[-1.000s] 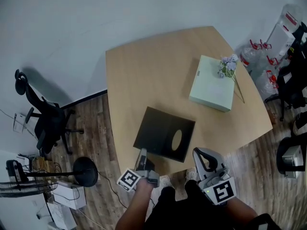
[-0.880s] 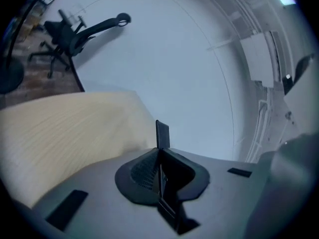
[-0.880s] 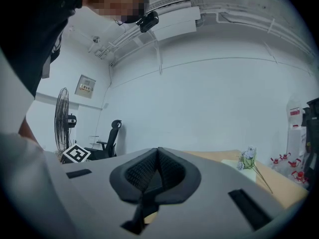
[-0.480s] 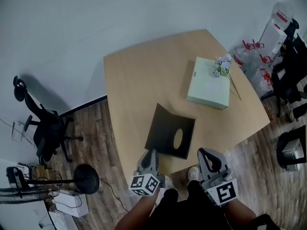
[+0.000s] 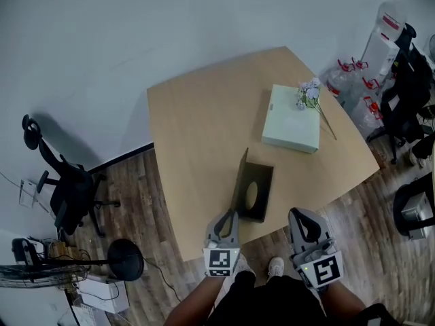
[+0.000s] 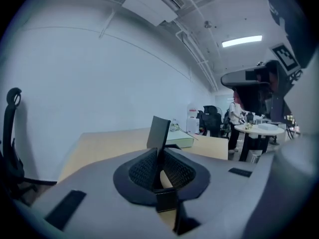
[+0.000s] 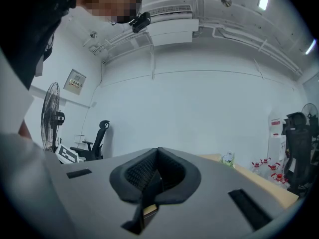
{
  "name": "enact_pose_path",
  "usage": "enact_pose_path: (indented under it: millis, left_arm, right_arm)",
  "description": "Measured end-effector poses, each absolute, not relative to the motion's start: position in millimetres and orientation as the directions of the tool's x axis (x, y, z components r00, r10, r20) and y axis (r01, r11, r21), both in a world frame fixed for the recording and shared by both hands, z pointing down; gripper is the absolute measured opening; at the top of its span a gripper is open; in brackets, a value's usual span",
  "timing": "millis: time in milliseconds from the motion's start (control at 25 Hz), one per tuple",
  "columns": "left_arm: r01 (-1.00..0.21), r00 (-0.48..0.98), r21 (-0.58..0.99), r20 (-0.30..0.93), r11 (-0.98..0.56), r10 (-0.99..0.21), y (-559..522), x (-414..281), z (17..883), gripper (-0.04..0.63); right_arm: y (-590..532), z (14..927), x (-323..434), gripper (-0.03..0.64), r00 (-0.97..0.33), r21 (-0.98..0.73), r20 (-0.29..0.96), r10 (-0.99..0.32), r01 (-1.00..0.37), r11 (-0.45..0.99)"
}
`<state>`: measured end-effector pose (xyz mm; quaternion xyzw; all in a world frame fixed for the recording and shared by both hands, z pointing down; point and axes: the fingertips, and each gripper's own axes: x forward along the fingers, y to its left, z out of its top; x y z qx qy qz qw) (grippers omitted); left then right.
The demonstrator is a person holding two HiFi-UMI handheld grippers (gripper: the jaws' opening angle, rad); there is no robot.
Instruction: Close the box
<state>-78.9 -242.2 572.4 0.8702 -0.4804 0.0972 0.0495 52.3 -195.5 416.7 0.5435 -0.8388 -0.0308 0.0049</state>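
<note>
A flat black box (image 5: 260, 184) with an oval hole lies near the front edge of the wooden table (image 5: 197, 128). Its black lid (image 5: 238, 180) stands almost upright along the box's left side. My left gripper (image 5: 230, 215) holds the lid's near edge. In the left gripper view the lid (image 6: 158, 132) rises edge-on between the pads of my left gripper (image 6: 158, 156), whose jaws are opening slightly while still touching it. My right gripper (image 5: 300, 214) hovers off the table's front edge, right of the box. In the right gripper view my right gripper (image 7: 157, 156) is shut on nothing.
A pale green box (image 5: 291, 119) with a sprig of flowers (image 5: 306, 94) on it sits at the table's far right. A black office chair (image 5: 61, 182) and a fan base (image 5: 126, 260) stand on the floor at left. Bags and chairs (image 5: 401, 94) crowd the right.
The lid has swung up from lying flat open at the left to nearly vertical. My left gripper moved right with it. The right gripper stayed about where it was.
</note>
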Motion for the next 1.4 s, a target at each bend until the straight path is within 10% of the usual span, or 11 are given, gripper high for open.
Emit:
enact_pose_path:
  millis: [560,1400]
  left_arm:
    - [-0.601,0.446,-0.518,0.414,-0.608,-0.794,-220.6,-28.3,622.6,0.075]
    - [-0.716,0.439,-0.350,0.448,-0.605,-0.779,-192.6,-24.4,612.0,0.196]
  right_arm:
    - [-165.5,414.3,90.5,0.012,-0.489,0.042,-0.048,-0.871,-0.872,0.488]
    - [-153.0,438.3,117.4,0.012,-0.507,0.024,0.003,-0.862,-0.862,0.507]
